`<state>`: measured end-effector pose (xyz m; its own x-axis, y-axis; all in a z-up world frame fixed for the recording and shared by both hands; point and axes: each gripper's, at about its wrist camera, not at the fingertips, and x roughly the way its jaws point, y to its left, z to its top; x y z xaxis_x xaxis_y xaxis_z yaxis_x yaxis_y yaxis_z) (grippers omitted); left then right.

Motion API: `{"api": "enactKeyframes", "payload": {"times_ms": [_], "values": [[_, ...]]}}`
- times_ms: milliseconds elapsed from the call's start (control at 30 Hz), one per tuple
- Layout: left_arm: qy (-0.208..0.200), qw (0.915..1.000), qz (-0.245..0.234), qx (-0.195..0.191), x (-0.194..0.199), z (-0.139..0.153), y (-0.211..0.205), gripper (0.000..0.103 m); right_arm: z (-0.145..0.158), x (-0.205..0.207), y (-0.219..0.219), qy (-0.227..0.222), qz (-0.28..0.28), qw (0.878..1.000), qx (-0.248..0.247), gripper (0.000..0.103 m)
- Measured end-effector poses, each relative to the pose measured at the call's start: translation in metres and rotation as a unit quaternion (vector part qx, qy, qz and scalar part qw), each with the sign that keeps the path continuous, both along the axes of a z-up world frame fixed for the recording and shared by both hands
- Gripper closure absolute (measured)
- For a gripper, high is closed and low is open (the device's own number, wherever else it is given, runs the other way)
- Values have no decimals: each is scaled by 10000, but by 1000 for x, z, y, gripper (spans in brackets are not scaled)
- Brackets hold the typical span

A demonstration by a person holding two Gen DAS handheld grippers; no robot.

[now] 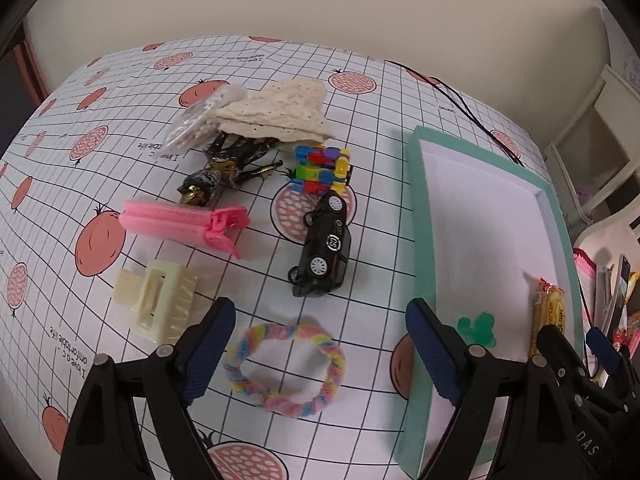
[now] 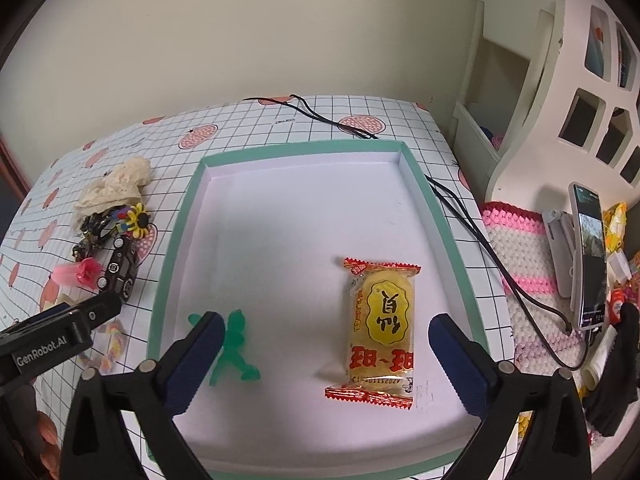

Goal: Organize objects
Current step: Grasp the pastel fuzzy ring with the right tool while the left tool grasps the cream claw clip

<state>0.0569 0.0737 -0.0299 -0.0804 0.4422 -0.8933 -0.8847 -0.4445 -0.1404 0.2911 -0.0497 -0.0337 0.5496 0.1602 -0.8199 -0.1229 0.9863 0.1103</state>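
A teal-rimmed white tray (image 1: 418, 208) (image 2: 176, 220) holds a yellow snack packet (image 2: 380, 332) (image 1: 549, 320) and a green toy figure (image 2: 234, 350) (image 1: 478, 326). My left gripper (image 1: 320, 336) is open over a pastel braided hair tie (image 1: 286, 364). Beyond it lie a cream hair claw (image 1: 158, 300), a pink zipper pouch (image 1: 184, 222), a black toy car (image 1: 324, 248), a colourful block toy (image 1: 322, 170), dark foil wrappers (image 1: 224, 172) and a cream knitted cloth (image 1: 276, 110). My right gripper (image 2: 324, 348) is open and empty above the tray, between the figure and the packet.
Black cables (image 2: 480, 232) run along the tray's right side. A pink-and-white crochet mat (image 2: 520, 256), a phone on a stand (image 2: 588, 256) and a white shelf unit (image 2: 540, 92) stand to the right. A clear bag of beads (image 1: 200, 116) lies beside the cloth.
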Motion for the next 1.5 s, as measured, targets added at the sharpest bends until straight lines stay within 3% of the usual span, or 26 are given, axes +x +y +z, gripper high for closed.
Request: {"api": "enactKeyframes", "payload": {"times_ms": [133, 533, 833, 1000, 1100, 1233, 1500], "values": [[-31, 10000, 28, 55, -6, 3, -1, 6, 4, 0, 1, -77, -99, 9999, 67, 0], [-208, 9991, 357, 113, -51, 6, -17, 5, 13, -1, 35, 53, 141, 9993, 336, 0], [-776, 9903, 1124, -238, -110, -6, -32, 5, 23, -8, 95, 172, 716, 9958, 552, 0], [-719, 9875, 1353, -379, -137, -9, -40, 5, 24, -15, 127, 210, 1028, 9935, 435, 0], [-896, 9833, 1492, -530, -148, -20, -42, 5, 21, -18, 143, 238, 1206, 9919, 325, 0], [-1064, 9810, 1513, -589, -151, -26, -43, 5, 14, -20, 158, 365, 1392, 9894, 213, 0], [-986, 9867, 1108, -662, -130, -27, -33, 6, -8, -21, 176, 746, 1664, 9832, 25, 0]]}}
